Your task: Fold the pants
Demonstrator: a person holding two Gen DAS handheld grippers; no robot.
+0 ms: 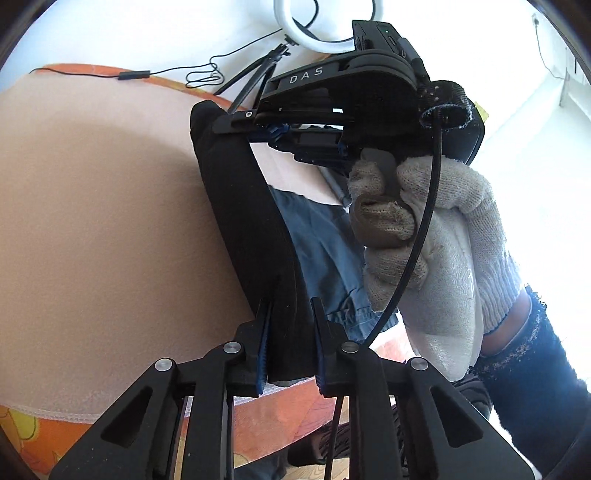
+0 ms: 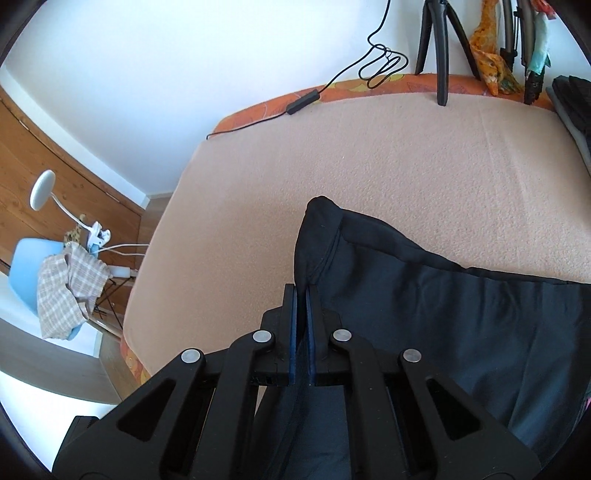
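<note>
Black pants (image 1: 243,229) stretch as a taut band between both grippers above a beige blanket (image 1: 92,221). My left gripper (image 1: 290,314) is shut on the near end of the band. My right gripper (image 1: 255,122), held by a white-gloved hand (image 1: 436,251), grips the far end. In the right wrist view my right gripper (image 2: 303,295) is shut on a raised corner of the pants (image 2: 443,325), whose dark cloth drapes right over the blanket (image 2: 332,166).
A blue-grey garment (image 1: 325,240) lies under the pants. A tripod (image 2: 441,48), a ring light (image 1: 317,33) and a cable (image 2: 303,101) sit at the bed's far edge. A blue chair (image 2: 29,273) with a checked cloth stands left of the bed.
</note>
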